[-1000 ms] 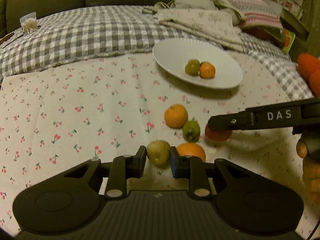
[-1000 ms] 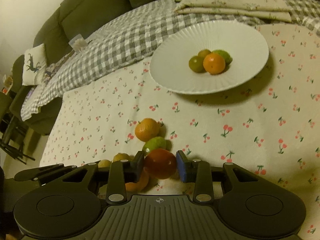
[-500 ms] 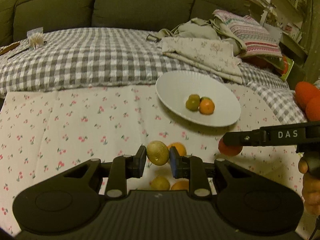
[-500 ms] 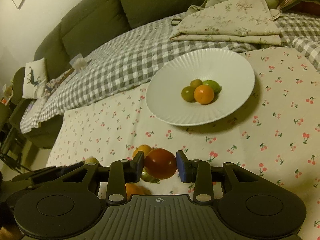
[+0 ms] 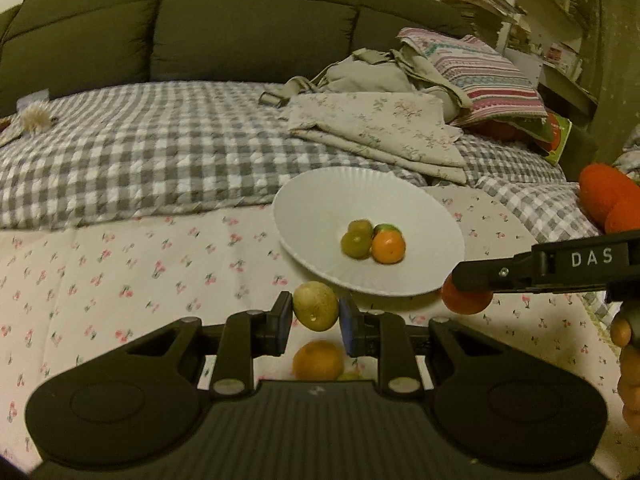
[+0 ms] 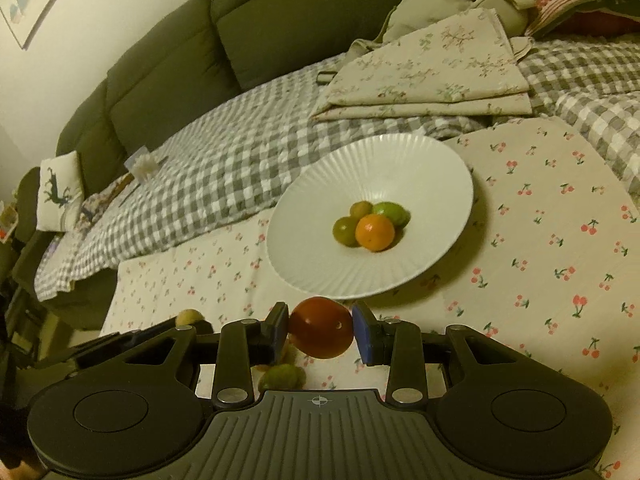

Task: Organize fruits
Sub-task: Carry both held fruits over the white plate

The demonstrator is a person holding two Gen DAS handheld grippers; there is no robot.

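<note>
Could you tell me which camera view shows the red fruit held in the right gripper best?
The right wrist view: the red fruit sits whole and close in the right gripper. In the left wrist view it shows at the right, its top hidden behind that gripper's finger.

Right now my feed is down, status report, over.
Left gripper shut on yellow-green fruit. Right gripper shut on red fruit. White plate ahead, path open.
</note>
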